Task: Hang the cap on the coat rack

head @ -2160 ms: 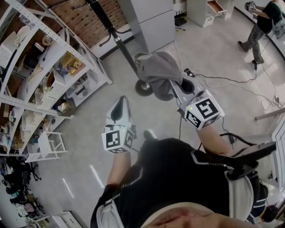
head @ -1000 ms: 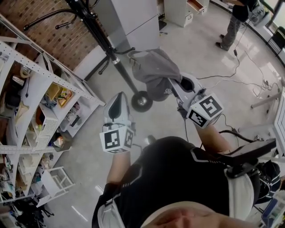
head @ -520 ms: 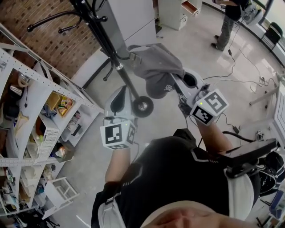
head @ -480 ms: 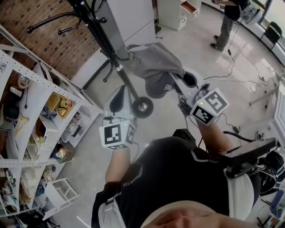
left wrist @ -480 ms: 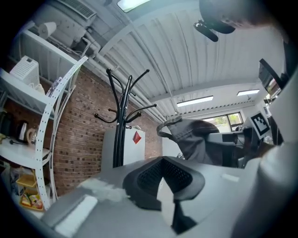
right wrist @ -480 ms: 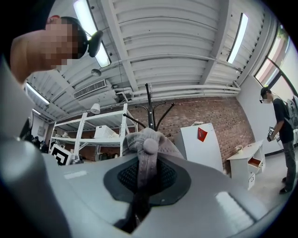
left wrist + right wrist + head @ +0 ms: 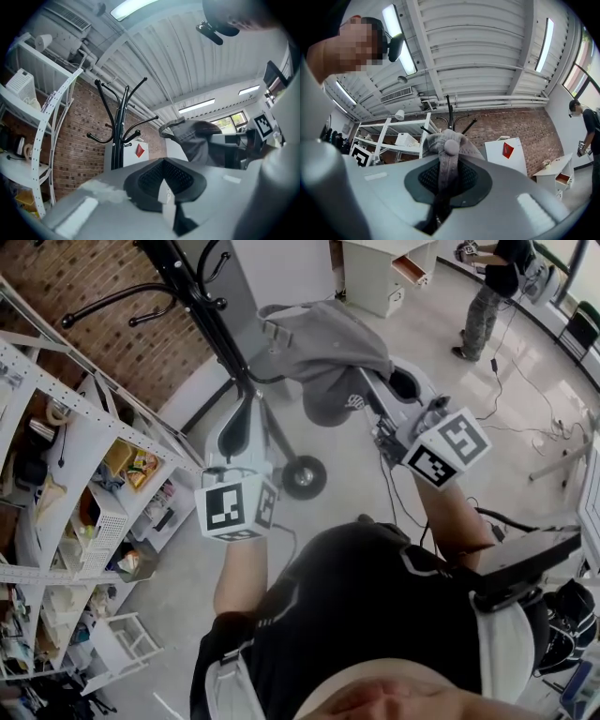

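A grey cap [image 7: 323,348] hangs from my right gripper [image 7: 373,399], which is shut on its rear edge, crown up. In the right gripper view the cap [image 7: 446,140] fills the gap between the jaws of that gripper [image 7: 446,161], its top button showing. The black coat rack [image 7: 202,310] stands just left of the cap, curved hooks [image 7: 112,304] spreading from its pole. My left gripper [image 7: 242,418] is shut and holds nothing, close to the pole below the cap. From the left gripper view, the rack [image 7: 119,126] and the cap [image 7: 197,136] lie beyond that gripper [image 7: 165,161].
White shelving [image 7: 66,474] full of boxes runs along the left. The rack's round base [image 7: 303,476] rests on the floor below. A white cabinet [image 7: 281,268] stands behind the rack. A person [image 7: 487,282] stands at the far right, cables [image 7: 506,418] on the floor nearby.
Both grippers have risen, the right one carrying the cap up and closer to the rack's hooks. The left gripper has moved in beside the pole.
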`<state>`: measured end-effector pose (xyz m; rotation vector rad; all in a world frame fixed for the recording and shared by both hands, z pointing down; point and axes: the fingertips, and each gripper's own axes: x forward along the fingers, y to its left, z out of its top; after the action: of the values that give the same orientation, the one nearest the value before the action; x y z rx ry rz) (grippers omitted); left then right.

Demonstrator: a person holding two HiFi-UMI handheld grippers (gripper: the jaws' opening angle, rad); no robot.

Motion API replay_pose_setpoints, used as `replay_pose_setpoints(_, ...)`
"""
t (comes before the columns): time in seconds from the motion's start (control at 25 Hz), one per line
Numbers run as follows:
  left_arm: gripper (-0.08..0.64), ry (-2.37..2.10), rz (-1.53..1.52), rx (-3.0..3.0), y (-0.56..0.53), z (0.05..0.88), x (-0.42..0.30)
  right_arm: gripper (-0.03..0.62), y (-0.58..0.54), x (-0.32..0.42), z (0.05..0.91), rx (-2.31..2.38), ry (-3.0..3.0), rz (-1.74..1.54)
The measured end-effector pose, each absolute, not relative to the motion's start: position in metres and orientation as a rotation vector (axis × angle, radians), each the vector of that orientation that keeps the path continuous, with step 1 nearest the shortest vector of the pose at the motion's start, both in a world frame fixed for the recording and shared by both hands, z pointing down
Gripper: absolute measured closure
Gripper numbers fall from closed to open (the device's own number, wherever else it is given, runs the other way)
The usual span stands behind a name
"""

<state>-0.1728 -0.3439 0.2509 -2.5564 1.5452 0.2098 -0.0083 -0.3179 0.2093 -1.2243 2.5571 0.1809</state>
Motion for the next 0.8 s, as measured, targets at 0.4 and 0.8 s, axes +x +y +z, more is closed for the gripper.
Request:
replay_pose_setpoints(0.4, 0.56, 1.502, 0.261, -2.578, -0.367, 0.213, -0.14, 0.572, -0.342, 0.012, 0.164, -1.165, 2.513, 0.285)
replay_pose_setpoints(0.8, 0.56, 1.493, 0.285, -2.464, -0.391, 0.165, -0.125, 0.572, -0.381, 0.038, 0.123, -1.118, 2.448, 0.318)
